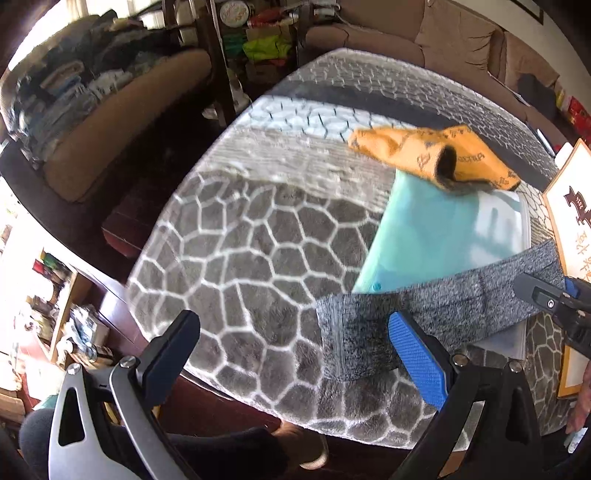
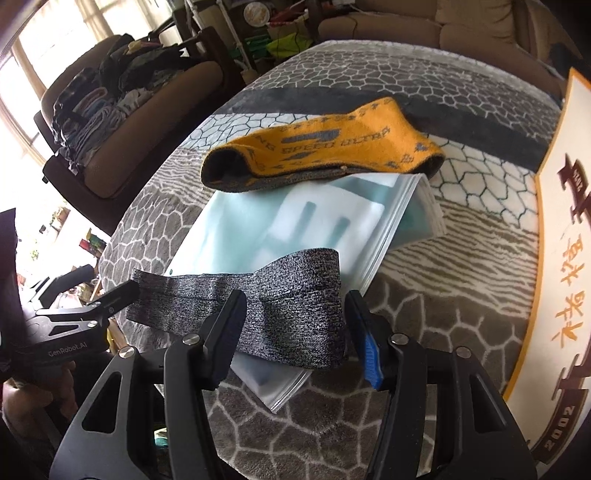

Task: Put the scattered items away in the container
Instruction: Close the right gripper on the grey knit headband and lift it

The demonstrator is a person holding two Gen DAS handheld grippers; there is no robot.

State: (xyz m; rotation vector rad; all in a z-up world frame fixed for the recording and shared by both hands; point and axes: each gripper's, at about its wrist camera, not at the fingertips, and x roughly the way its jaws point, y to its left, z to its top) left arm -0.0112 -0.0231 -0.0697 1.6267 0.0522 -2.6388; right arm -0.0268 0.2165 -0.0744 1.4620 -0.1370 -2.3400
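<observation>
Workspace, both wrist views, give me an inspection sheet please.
Surface: grey patterned rug.
Job's things: grey sock lies across a clear zip bag; orange sock lies over the bag's far edge.
Clutter: printed board beside the bag.
Grippers: right gripper straddles the grey sock, pads not seen pressing; left gripper open, blue pad by the sock's other end.
Cables: nothing seen.
Surroundings: sofas, laundry pile, shelves.
</observation>
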